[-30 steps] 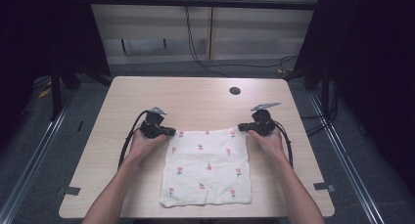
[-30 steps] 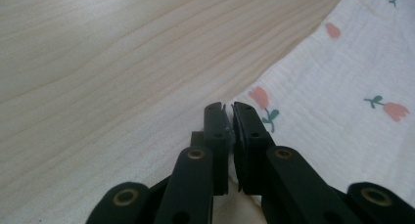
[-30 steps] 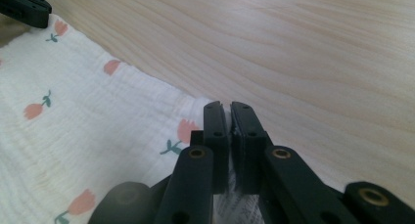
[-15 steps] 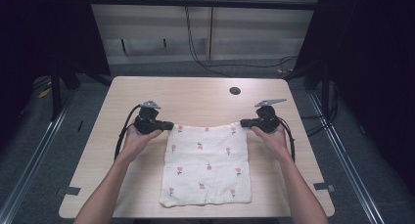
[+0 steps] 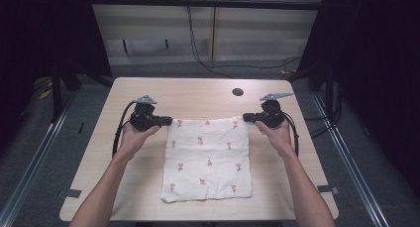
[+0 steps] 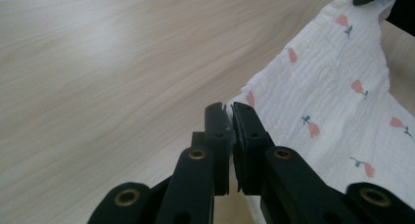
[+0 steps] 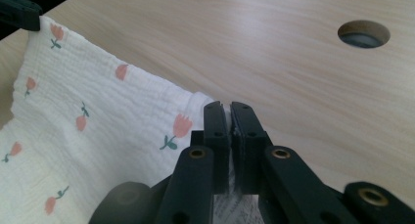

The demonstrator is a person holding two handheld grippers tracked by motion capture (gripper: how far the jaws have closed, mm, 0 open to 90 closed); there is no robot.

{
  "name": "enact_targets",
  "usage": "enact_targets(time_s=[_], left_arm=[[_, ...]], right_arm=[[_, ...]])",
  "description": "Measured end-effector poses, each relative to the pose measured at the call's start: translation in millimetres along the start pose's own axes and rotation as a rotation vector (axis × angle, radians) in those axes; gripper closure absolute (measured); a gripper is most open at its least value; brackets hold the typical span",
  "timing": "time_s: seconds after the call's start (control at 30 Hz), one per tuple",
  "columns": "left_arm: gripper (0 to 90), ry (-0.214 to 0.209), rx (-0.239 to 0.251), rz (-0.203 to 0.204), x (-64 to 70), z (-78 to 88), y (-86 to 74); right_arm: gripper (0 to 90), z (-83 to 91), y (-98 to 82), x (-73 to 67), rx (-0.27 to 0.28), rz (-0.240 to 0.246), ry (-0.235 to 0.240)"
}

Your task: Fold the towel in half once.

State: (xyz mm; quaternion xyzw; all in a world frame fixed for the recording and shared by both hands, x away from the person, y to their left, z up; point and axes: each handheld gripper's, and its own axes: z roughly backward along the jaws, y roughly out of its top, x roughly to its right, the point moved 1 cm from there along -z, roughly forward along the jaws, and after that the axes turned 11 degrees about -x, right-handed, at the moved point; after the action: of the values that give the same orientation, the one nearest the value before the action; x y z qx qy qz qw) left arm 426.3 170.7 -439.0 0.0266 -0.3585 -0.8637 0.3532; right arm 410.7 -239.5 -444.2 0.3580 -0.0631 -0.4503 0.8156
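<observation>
A white cloth [image 5: 208, 157] printed with small red flowers lies spread on the wooden table [image 5: 198, 98]. My left gripper [image 5: 168, 121] is shut on the cloth's far left corner, and my right gripper [image 5: 246, 118] is shut on its far right corner. The far edge is stretched between them, slightly off the table. In the left gripper view the jaws [image 6: 229, 117] pinch the cloth [image 6: 337, 87] at its corner. The right gripper view shows the same: the gripper [image 7: 228, 114] clamped on the cloth [image 7: 88, 121].
A round cable hole [image 5: 237, 92] sits in the table beyond the cloth, also seen as the hole [image 7: 363, 34] in the right gripper view. Bare wood lies beyond the cloth. Cables trail from both grippers. Dark floor surrounds the table.
Both grippers have moved away from the person and slightly apart, drawing the cloth's far edge farther up the table and pulling it taut.
</observation>
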Motion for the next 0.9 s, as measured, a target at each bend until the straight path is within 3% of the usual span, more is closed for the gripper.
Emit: enact_targets(time_s=[0.27, 0.37, 0.43, 0.53, 0.63, 0.9], left_arm=[[85.9, 0.023, 0.039, -0.022, 6.1, 9.9, 15.4], [85.9, 0.037, 0.016, -0.024, 4.2, 10.4, 12.0], [86.0, 0.020, 0.041, -0.003, 2.2, 11.0, 6.3], [86.0, 0.019, 0.037, -0.007, 1.4, 12.7, -1.3], [86.0, 0.006, 0.070, -0.005, 5.4, 18.2, -7.2], [86.0, 0.001, 0.082, -0.062, 22.0, 29.9, -15.5]], right_arm=[[86.3, 14.3, 18.2, -0.7, 0.044, 0.003, -0.012], [86.2, 17.9, 20.0, -0.6, 0.052, 0.003, 0.009], [86.3, 17.2, 17.2, -3.5, 0.038, 0.026, 0.029], [86.3, 16.2, 9.1, -7.1, 0.030, 0.042, 0.047], [86.4, 16.9, 1.8, -8.2, 0.032, 0.045, 0.058], [86.3, 29.0, -10.3, -12.0, 0.063, 0.047, 0.074]])
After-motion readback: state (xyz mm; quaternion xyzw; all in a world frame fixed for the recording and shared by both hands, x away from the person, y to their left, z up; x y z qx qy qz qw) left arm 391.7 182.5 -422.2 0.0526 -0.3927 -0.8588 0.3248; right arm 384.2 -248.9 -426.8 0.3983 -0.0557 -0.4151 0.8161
